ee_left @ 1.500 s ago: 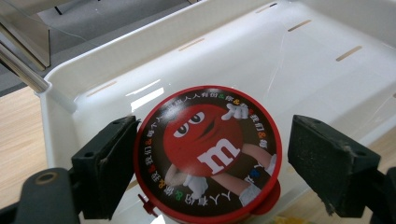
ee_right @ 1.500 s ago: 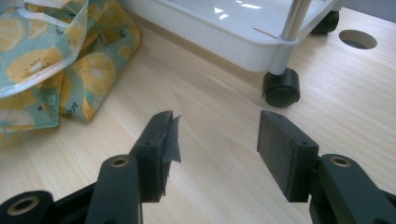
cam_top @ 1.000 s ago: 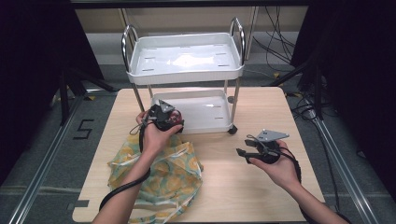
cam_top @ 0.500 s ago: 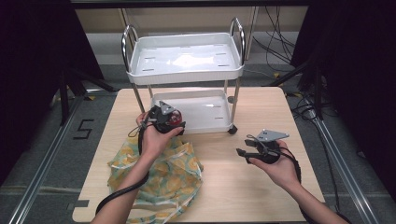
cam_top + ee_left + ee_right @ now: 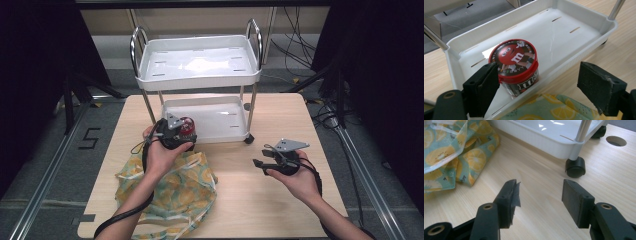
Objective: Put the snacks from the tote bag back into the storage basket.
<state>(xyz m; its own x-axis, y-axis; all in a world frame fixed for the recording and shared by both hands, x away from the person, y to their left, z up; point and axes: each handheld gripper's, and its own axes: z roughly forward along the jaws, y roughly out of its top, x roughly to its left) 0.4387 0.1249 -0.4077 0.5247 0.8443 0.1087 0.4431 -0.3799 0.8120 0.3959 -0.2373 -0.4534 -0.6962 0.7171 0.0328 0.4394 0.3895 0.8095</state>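
The candy jar (image 5: 515,65) sits in the cart's bottom tray (image 5: 564,32), so lift the wide-open left gripper (image 5: 544,82) straight away without bumping it.

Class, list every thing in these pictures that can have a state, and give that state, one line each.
Candy jar: upright, lid on, in the cart's lower tray.
Left gripper: open, one jaw beside the jar.
Right gripper: open, empty, above the table.
Cart: standing on the table, top tray empty.
Lemon-print bag: crumpled, lying on the table.
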